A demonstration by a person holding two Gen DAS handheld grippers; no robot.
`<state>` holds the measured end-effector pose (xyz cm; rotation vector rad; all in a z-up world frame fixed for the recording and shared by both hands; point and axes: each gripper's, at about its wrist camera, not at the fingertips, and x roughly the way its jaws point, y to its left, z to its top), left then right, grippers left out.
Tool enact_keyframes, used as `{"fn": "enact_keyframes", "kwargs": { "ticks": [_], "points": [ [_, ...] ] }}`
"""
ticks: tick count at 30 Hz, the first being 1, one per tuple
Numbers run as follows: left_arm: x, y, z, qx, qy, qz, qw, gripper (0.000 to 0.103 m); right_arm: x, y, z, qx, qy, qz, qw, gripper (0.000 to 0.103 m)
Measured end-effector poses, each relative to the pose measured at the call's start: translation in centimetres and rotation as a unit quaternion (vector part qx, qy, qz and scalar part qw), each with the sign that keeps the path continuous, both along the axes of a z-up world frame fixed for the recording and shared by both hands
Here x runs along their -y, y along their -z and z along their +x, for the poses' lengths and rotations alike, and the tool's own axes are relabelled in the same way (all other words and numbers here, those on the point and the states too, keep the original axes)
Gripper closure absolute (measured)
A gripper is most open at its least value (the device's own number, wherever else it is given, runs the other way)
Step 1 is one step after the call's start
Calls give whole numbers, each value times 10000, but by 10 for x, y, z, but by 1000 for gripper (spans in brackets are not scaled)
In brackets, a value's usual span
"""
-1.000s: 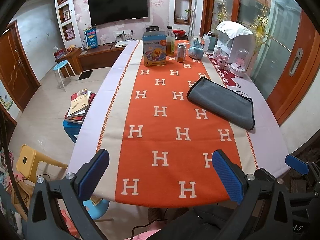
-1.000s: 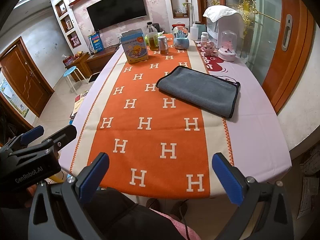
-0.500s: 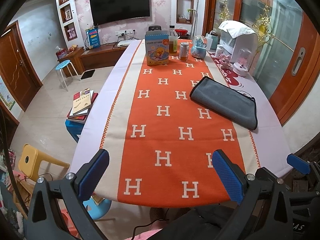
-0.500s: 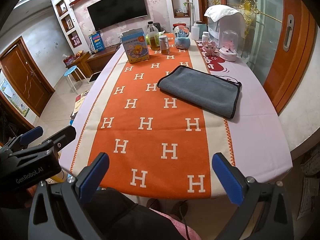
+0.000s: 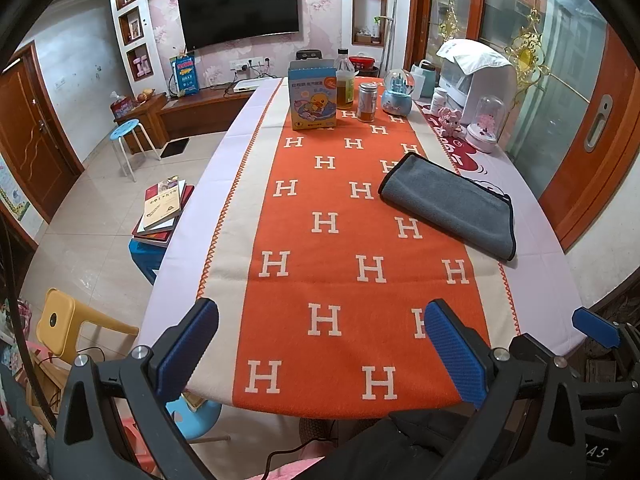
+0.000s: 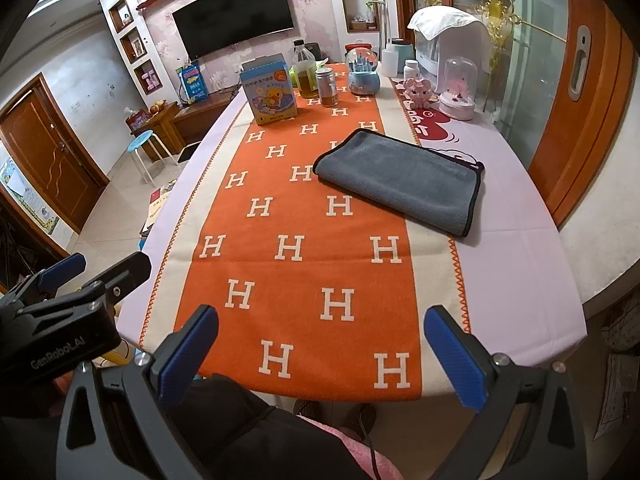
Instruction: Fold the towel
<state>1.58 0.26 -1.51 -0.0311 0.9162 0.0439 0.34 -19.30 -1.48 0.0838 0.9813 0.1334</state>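
A grey towel (image 5: 450, 202) with a dark edge lies folded flat on the right side of the table, partly on the orange runner (image 5: 340, 240). It also shows in the right wrist view (image 6: 402, 178). My left gripper (image 5: 320, 344) is open and empty, held above the table's near edge, well short of the towel. My right gripper (image 6: 320, 348) is open and empty, also over the near edge. The left gripper's body shows at the left of the right wrist view (image 6: 60, 316).
At the table's far end stand a blue duck box (image 5: 313, 98), a bottle (image 5: 345, 80), a jar (image 5: 367, 102), a snow globe (image 5: 397, 94) and a white appliance (image 5: 478, 76). Stools and books (image 5: 162, 208) are on the floor at left.
Both grippers have drawn back and shifted slightly, so the table and towel sit a little further right in the left view. The towel has not moved.
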Motion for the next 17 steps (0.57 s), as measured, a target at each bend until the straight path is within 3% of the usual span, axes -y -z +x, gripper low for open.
{"fn": "enact_keyframes", "kwargs": {
  "ticks": [17],
  "points": [
    [-2, 6, 5, -51, -29, 5, 10000, 1, -7, 2, -4, -74, -40, 4, 10000, 0]
  ]
}}
